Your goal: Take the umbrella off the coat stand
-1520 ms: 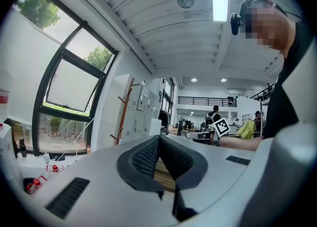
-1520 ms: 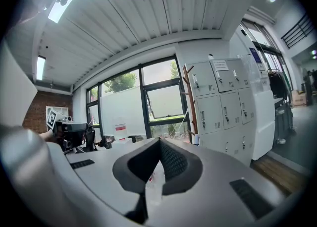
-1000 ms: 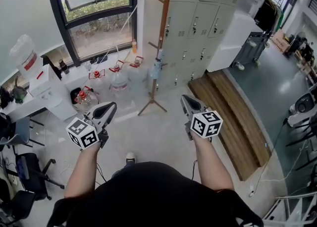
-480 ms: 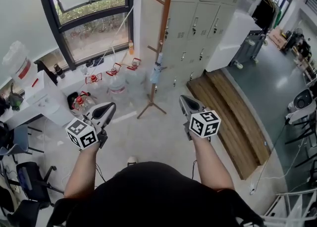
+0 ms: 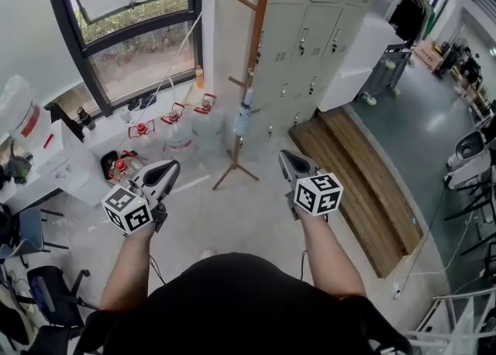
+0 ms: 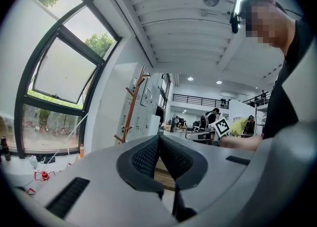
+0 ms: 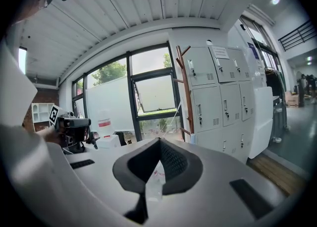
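The approach looks to be the step in hand. The umbrella (image 5: 242, 115) hangs folded from a low peg of the coat stand (image 5: 256, 43), well apart from both tools. The left gripper (image 5: 169, 167) and right gripper (image 5: 288, 158) have their jaws pressed together with nothing in them, so one must spread its jaws before it can reach in.

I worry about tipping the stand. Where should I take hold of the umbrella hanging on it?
Probably its folded middle. The umbrella hangs slim and upright beside the coat stand, under a peg, so come level from the side facing you, close the jaws across it, then lift it off.
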Available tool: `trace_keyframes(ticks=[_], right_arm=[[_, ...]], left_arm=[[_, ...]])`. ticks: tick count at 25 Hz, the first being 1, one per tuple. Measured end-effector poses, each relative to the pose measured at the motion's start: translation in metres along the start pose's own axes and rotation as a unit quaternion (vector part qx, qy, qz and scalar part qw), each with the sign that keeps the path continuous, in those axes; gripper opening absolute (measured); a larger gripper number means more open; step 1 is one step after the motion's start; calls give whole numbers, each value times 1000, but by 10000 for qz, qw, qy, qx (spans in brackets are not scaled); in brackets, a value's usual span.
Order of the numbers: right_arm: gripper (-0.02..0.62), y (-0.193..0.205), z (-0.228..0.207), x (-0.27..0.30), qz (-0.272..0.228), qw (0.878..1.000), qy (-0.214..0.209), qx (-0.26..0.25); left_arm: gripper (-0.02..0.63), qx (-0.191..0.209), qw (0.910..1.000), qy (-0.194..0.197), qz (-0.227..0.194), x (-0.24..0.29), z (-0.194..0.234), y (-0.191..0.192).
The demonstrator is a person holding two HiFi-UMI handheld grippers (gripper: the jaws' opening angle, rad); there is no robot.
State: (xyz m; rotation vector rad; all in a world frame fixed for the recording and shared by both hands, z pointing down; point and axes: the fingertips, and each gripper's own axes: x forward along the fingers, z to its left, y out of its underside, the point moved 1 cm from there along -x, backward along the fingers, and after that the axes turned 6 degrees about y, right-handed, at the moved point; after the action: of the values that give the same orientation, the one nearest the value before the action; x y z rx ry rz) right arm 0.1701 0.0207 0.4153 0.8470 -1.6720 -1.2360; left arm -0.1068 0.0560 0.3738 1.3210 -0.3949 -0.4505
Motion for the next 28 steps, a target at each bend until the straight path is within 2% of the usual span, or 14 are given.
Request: trace_keyframes(ticks=[7,28], right_arm=[[14,-4,7,28,58,10000,52,10],[13,-7,44,83,255,9996,123,10]], left_arm=[[23,-53,10000,62,33,4,36,-6],[23,-154,9996,215,14,-17,107,-17]])
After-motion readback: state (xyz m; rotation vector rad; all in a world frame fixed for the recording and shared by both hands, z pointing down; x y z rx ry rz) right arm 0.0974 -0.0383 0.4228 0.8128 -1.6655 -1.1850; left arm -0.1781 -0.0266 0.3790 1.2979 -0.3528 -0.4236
